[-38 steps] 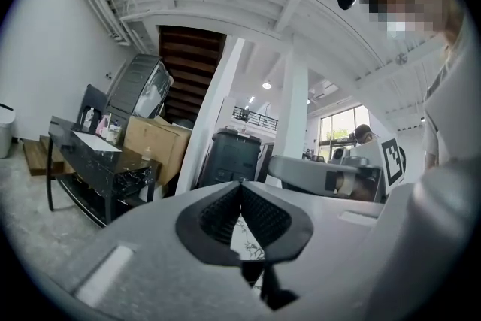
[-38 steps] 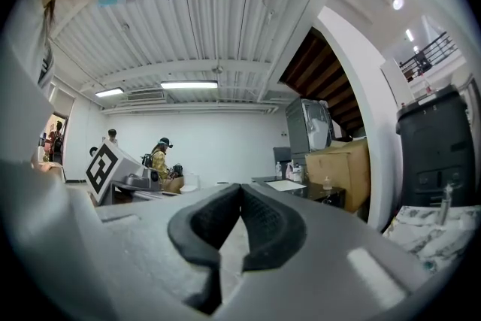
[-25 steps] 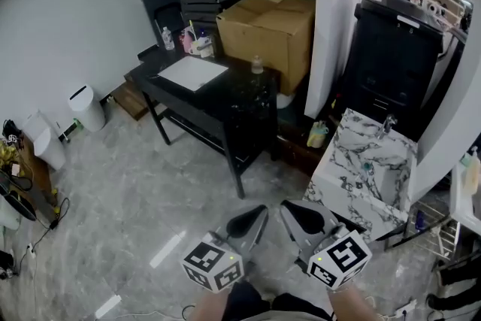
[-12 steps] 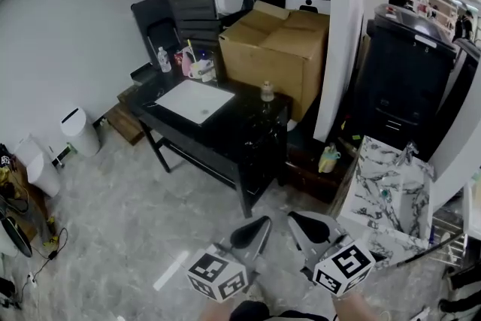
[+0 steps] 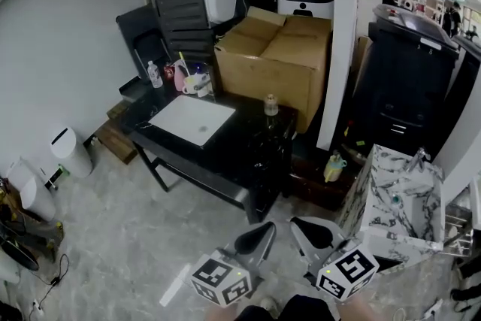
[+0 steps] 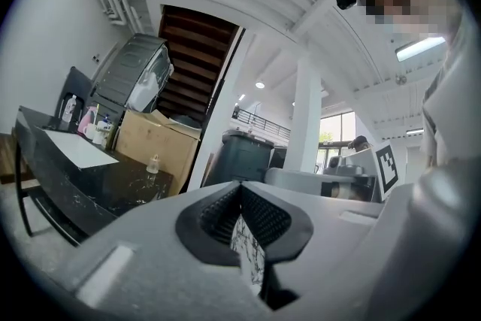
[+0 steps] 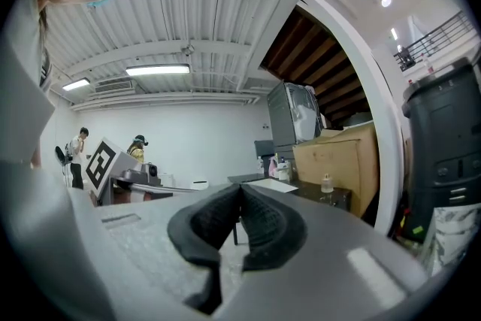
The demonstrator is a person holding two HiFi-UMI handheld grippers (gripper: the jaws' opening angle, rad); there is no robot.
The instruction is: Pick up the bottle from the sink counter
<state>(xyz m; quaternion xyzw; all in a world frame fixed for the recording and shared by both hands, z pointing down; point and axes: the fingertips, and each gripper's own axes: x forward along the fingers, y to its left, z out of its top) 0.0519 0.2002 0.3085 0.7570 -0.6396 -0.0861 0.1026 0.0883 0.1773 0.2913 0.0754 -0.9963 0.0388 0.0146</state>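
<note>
Approach step, by the look of it: grasping nothing yet. Holding left claw [image 5: 259, 231] and right claw [image 5: 301, 225] low and well short of the sink basin [image 5: 192, 120], both pressed together, pinching nothing. Spotting the bottle [image 5: 270, 104] upright on the black tabletop [image 5: 248, 154], right of the sink basin, just before the cardboard box [image 5: 270, 56]. Noting a second small bottle [image 5: 154, 74] beyond the basin's far left corner. Next, likely: closing in on the basin's right side, spreading one claw, lining it around the bottle's body before squeezing.
</note>
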